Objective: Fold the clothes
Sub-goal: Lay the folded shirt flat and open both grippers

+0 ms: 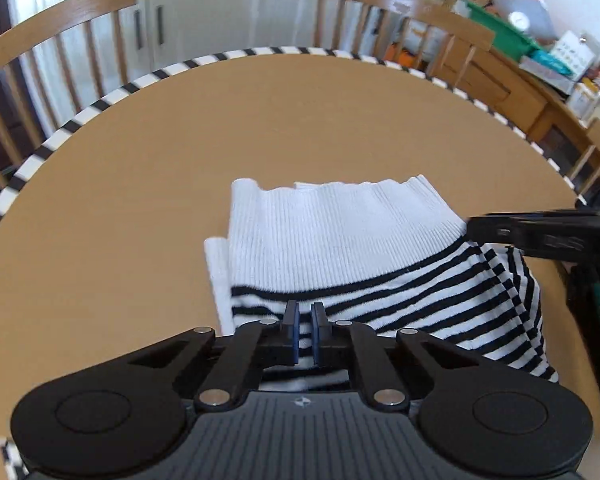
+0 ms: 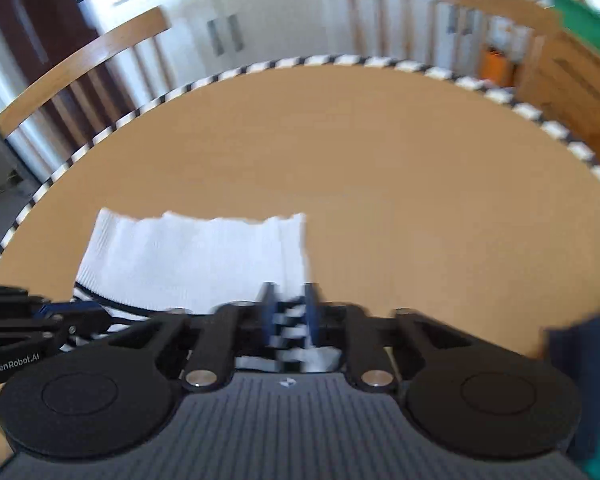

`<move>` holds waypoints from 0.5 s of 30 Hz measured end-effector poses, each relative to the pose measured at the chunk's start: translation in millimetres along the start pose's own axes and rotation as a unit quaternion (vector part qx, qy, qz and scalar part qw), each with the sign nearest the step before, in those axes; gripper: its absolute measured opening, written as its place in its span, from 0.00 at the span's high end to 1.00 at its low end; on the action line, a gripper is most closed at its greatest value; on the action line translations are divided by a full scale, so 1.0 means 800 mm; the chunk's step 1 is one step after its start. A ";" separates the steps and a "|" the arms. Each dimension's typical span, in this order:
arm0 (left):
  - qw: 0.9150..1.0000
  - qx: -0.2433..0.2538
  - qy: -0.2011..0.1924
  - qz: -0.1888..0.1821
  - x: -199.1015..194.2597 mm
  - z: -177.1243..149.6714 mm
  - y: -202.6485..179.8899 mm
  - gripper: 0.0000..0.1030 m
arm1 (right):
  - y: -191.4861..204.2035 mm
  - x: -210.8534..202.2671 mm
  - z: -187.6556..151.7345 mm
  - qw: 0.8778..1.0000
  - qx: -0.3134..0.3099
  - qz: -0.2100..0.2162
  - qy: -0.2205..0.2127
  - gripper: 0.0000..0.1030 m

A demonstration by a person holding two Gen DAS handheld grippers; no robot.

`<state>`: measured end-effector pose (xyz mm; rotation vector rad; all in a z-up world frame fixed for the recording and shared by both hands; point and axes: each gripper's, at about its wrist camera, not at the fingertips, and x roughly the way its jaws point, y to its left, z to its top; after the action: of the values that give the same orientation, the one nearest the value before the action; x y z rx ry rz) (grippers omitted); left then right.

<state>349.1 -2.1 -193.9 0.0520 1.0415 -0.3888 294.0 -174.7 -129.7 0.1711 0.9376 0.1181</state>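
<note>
Folding a striped knit top [image 1: 380,280] on the round bench [image 1: 260,120], mid-fold by the look of it: white ribbed hem band lies flat toward the far side, black-and-white striped body bunches up at the near edge under both tools.

Left tool [image 1: 305,312]: jaws nearly together, only a thin slit between the blue pads, striped cloth right at the tips; looks pinched on the near edge of the top, though the pad contact itself is partly hidden. Right tool [image 2: 288,308]: jaws narrow with striped fabric plainly between them, so holding the top's near right part; that view is blurred. In the left view the right tool comes in from the right, its tip at the seam where white band meets stripes.

Top sits on the near half of the bench; the far half is bare. Chairs [image 1: 60,20] stand behind the far edge.

Next move, as I judge it: both tools lift the gripped near edge together and carry it toward the white band, keeping level so the layers land square, then release. Risk: uneven pull skews the fold.
</note>
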 end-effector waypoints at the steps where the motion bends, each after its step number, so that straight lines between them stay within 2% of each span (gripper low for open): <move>1: 1.000 -0.006 -0.004 -0.005 -0.011 -0.005 -0.003 0.92 | 0.007 -0.010 -0.004 1.000 -0.006 0.024 -0.007 0.78; 4: 0.999 0.002 -0.009 -0.031 -0.034 -0.033 -0.033 0.92 | 0.027 -0.035 -0.033 0.997 -0.051 0.059 -0.015 0.78; 7: 0.999 0.023 0.002 -0.033 -0.037 -0.061 -0.057 0.91 | 0.026 -0.033 -0.059 0.996 -0.060 0.060 0.013 0.79; 10: 0.999 0.035 0.009 -0.026 -0.034 -0.081 -0.060 0.91 | 0.013 -0.024 -0.076 0.998 -0.051 0.033 0.023 0.84; 13: 0.999 0.044 0.019 -0.022 -0.031 -0.089 -0.062 0.91 | 0.005 -0.029 -0.083 0.999 -0.041 0.012 0.012 0.87; 15: 0.998 0.057 0.030 -0.027 -0.035 -0.086 -0.057 0.91 | 0.012 -0.034 -0.079 0.998 -0.043 -0.042 0.009 0.76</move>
<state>264.4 -21.3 -198.8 0.1381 1.0803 -0.4982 227.2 -164.3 -143.1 0.0519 0.9542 0.0824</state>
